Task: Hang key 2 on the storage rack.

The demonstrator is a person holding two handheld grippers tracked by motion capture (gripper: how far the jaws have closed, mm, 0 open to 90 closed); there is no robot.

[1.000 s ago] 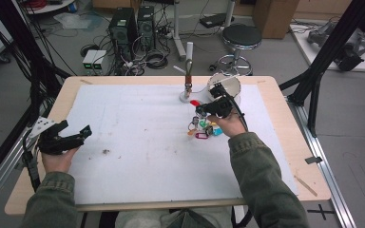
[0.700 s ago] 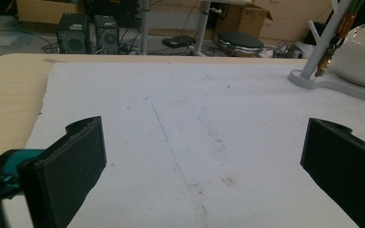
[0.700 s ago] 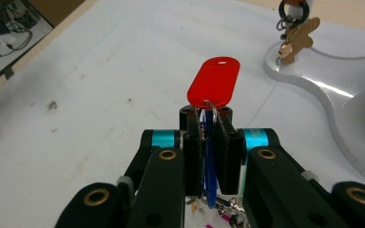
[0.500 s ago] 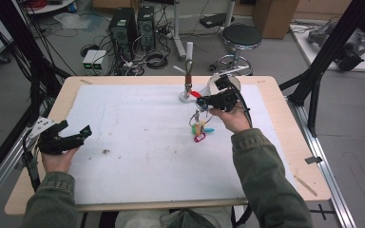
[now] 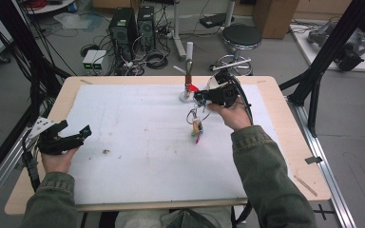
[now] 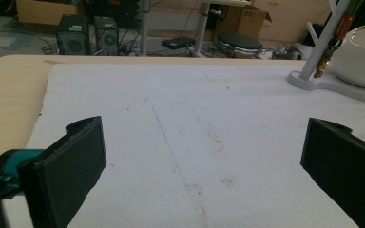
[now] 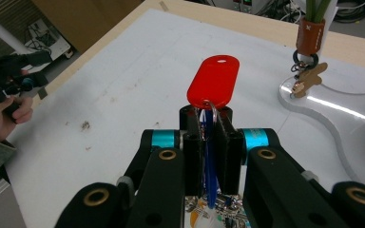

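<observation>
My right gripper (image 5: pixel 200 97) is shut on a bunch of key tags and holds it above the white mat (image 5: pixel 138 142). Its red tag (image 5: pixel 192 88) sticks out past the fingertips, and the other tags (image 5: pixel 197 128) dangle below on a ring. In the right gripper view the jaws (image 7: pixel 208 118) pinch the ring and a blue tag just under the red tag (image 7: pixel 214 80). A white key stand (image 5: pixel 187 71) rises just beyond, with a brown fob (image 7: pixel 310 35) and a small charm (image 7: pixel 309 78) hanging from it. My left gripper (image 5: pixel 75 128) is open with nothing in it at the mat's left edge.
A white bowl (image 6: pixel 361 57) sits on the stand's flat base (image 6: pixel 332 83), right of the post. The wooden table edge (image 5: pixel 285 142) frames the mat. Computers, cables and a stool (image 5: pixel 240 35) stand on the floor behind. The mat's middle has a few dirt specks (image 5: pixel 105 152).
My right gripper has risen and moved toward the stand, lifting the tag bunch off the mat so that it hangs free. The left gripper has stayed put.
</observation>
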